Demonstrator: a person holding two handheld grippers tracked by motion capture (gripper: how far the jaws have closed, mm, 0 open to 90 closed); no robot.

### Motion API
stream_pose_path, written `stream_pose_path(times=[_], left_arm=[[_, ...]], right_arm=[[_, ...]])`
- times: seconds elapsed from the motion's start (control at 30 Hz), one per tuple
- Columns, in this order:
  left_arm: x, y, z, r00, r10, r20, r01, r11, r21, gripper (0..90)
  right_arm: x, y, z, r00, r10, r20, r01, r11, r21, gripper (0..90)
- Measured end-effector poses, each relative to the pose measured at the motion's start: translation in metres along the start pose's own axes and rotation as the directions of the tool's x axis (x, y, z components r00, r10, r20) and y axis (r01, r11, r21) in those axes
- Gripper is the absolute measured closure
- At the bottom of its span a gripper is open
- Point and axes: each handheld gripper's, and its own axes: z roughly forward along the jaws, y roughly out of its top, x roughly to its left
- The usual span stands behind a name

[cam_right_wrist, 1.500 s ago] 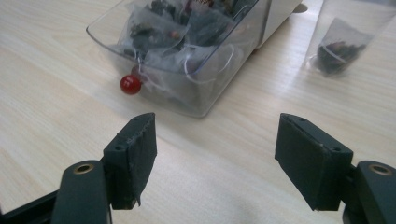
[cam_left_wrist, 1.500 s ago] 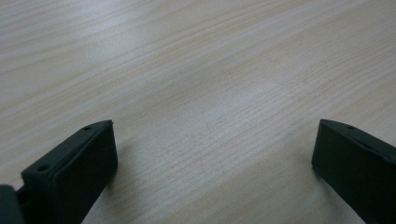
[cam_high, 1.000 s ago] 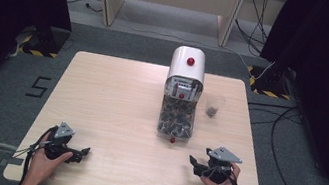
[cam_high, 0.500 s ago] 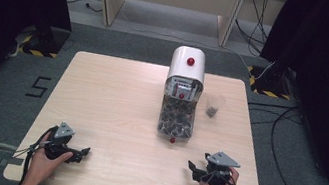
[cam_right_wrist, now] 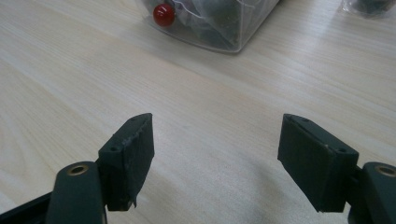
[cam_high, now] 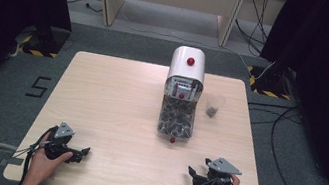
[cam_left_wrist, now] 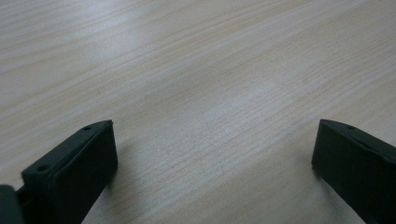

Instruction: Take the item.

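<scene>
Step in hand: start position, before any approach. Both grippers rest low at the near edge of the bench (cam_high: 116, 94), each held in one hand, and neither carries anything.

Left gripper (cam_high: 82, 151): at 7 o'clock on the bench, well apart from all items. In the left gripper view its fingers (cam_left_wrist: 74, 172) stand spread wide over bare wood grain, with nothing between them.

Right gripper (cam_high: 194, 171): at 5 o'clock on the bench. In the right gripper view its fingers (cam_right_wrist: 130, 154) are likewise spread wide and pinch nothing. They point toward the drawer end of the dispenser.

Work items:
- Dispenser (cam_high: 187, 71): a white-domed unit standing just right of bench centre, with a red knob on the dome.
- Clear drawer (cam_high: 176, 120): extends from the dispenser toward the person and holds dark pieces. A small red knob (cam_high: 172, 139) sits at its near end; it also shows at 11 o'clock in the right gripper view (cam_right_wrist: 164, 14).
- Clear cup (cam_high: 213, 106): stands just beside the dispenser at its 3 o'clock side, apart from it, with a few dark pieces at the bottom.

Next move, as judged: the right gripper is nearer, so it should advance toward 12 o'clock, keep the fingers spread, and align them on either side of the small red knob before pressing together. The knob is small and round; a centred approach is required to avoid slipping.
</scene>
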Motion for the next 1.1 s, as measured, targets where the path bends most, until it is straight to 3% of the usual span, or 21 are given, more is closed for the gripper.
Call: stream_pose_path(times=[0.33, 1.1], left_arm=[[0.000, 0.000, 0.000, 1.0000, 0.000, 0.000, 0.000, 1.0000, 0.000, 0.0], [0.000, 0.000, 0.000, 1.0000, 0.001, 0.000, -0.001, 1.0000, 0.000, 0.0]], right_arm=[[0.005, -0.003, -0.006, 0.9996, -0.024, 0.016, 0.024, 1.000, 0.002, 27.5], [0.011, -0.024, -0.021, 0.9995, 0.024, 0.022, -0.023, 1.000, -0.010, 18.4]])
